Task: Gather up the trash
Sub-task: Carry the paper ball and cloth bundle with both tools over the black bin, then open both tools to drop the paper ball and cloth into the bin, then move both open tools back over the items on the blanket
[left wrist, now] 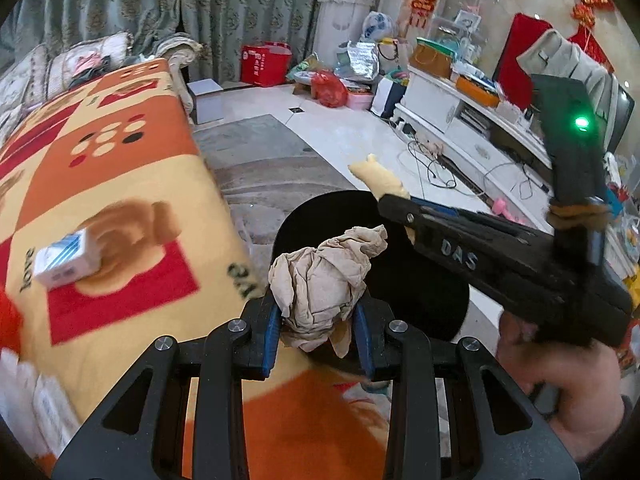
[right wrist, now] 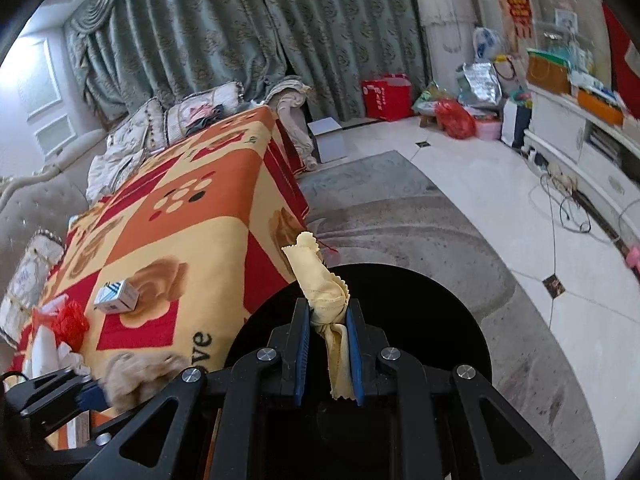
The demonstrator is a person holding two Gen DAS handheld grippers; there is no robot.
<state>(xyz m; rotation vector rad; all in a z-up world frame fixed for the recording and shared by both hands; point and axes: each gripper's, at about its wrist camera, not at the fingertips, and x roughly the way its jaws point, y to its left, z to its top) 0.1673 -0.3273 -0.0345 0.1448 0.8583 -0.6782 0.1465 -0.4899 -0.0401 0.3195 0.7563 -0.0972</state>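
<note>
Both grippers are matte black with blue finger pads [left wrist: 273, 332] and silver screw heads [left wrist: 165, 343] — the right gripper [right wrist: 329, 354] bears raised "DAS" lettering and a green light; a bare-skinned hand [left wrist: 576, 392] at four o'clock.

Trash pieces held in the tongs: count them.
2. A crumpled beige paper wad in the left tongs, and a pale yellow cloth strip in the right tongs, both over the round black bin.

The black bin [left wrist: 420, 300] was partly hidden behind the crumpled beige wad [left wrist: 320, 280] and the right gripper [left wrist: 394, 200]. The small box [left wrist: 64, 258] near the surface's [left wrist: 120, 152] front edge was motion-blurred, its print unreadable. Red plastic [left wrist: 8, 320] was cut off at the left edge.
</note>
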